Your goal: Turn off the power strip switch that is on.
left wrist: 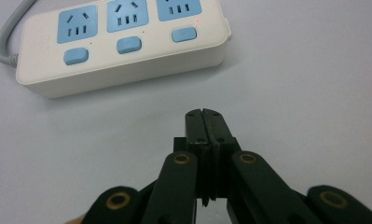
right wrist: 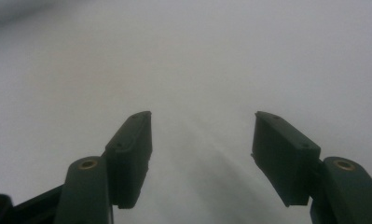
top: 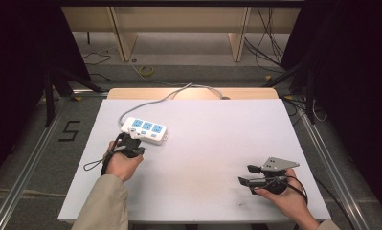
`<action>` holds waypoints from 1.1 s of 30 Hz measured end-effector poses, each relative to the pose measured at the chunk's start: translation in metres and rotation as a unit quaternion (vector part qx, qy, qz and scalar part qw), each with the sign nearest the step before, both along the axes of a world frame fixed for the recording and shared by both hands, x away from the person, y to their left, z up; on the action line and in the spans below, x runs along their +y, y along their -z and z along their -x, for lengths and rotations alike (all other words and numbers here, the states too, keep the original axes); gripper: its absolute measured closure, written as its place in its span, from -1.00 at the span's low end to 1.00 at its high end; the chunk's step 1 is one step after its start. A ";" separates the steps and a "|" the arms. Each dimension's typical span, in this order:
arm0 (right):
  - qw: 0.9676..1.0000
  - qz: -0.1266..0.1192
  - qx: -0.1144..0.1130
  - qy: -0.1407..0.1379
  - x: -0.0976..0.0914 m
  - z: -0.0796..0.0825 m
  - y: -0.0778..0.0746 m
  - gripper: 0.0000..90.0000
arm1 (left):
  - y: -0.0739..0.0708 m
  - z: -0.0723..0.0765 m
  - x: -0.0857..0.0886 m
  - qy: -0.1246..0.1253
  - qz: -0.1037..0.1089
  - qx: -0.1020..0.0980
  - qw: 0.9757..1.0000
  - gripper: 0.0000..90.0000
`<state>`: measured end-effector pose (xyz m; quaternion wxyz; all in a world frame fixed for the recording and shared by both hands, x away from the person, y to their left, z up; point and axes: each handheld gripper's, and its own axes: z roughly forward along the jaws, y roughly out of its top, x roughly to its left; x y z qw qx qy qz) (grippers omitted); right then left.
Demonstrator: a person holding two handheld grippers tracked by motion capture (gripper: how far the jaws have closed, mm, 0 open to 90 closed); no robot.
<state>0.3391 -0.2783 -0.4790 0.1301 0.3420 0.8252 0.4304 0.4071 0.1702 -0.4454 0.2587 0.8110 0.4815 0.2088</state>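
Three blue sockets, each with a blue switch, face your clenched left claw (left wrist: 206,113) from the white power strip (left wrist: 118,44); your right claw (right wrist: 202,140) gapes over bare desk (top: 217,143).

Your desk (top: 217,143) evenly lit from above, surroundings dark. Soft shadow beside power strip (left wrist: 118,42). Right gripper view hazy, tongs (right wrist: 200,140) sharp, background featureless blur.

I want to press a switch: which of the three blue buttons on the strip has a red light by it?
The blue button farthest from the cable; a red dot glows just above it.
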 end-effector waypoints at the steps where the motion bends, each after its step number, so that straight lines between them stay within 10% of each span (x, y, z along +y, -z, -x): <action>1: 1.000 0.000 0.000 0.000 0.000 0.000 0.000 -0.14 | 0.000 -0.001 0.000 0.001 -0.001 0.000 1.000 1.00; 33: 1.000 0.004 -0.001 -0.005 0.001 0.000 0.000 -0.14 | -0.002 -0.019 -0.006 0.001 -0.009 0.002 1.000 1.00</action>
